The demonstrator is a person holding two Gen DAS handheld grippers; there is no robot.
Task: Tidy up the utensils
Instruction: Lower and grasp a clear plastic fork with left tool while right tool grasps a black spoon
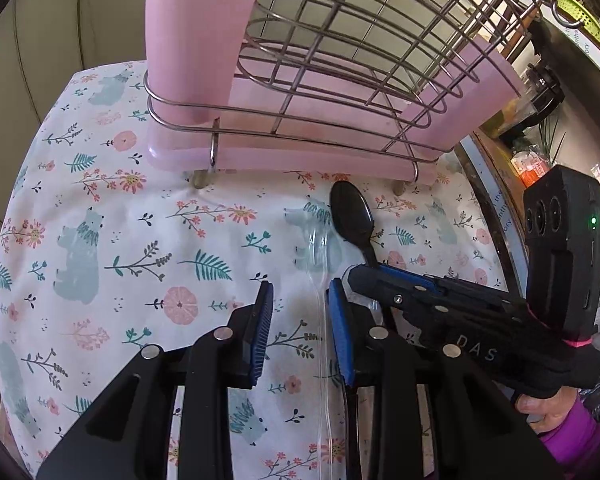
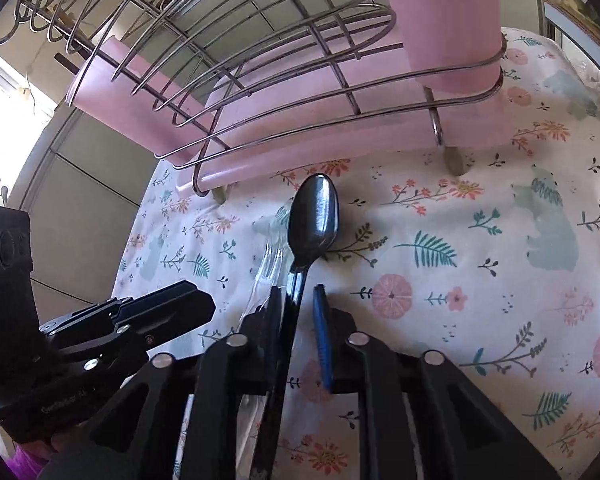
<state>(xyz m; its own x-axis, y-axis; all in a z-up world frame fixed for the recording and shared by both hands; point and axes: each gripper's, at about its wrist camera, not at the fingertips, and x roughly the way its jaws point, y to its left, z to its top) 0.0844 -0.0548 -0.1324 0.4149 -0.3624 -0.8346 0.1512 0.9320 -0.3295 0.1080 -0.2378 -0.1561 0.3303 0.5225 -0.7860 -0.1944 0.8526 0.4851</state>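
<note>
A black spoon [image 1: 352, 212] [image 2: 314, 216] lies on the floral tablecloth [image 1: 140, 240] just in front of a wire dish rack [image 1: 340, 60] on a pink tray [image 1: 300, 160]. My right gripper [image 2: 298, 292] [image 1: 364, 276] straddles its handle. The handle rests against the left finger, and a sliver of cloth shows before the blue right pad [image 2: 322, 328]. Beside the spoon lies a clear plastic fork [image 1: 316, 248] [image 2: 266, 268]. My left gripper [image 1: 300, 312] [image 2: 200, 304] is open over the fork's handle, which runs close to the right pad [image 1: 340, 332].
A tall pink cutlery cup [image 1: 196, 40] [image 2: 440, 20] stands in one corner of the rack. The rack's feet [image 1: 199, 180] rest on the cloth. Jars and a green strainer [image 1: 576, 12] crowd the counter beyond. A hand in a purple sleeve [image 1: 572, 436] holds the right gripper.
</note>
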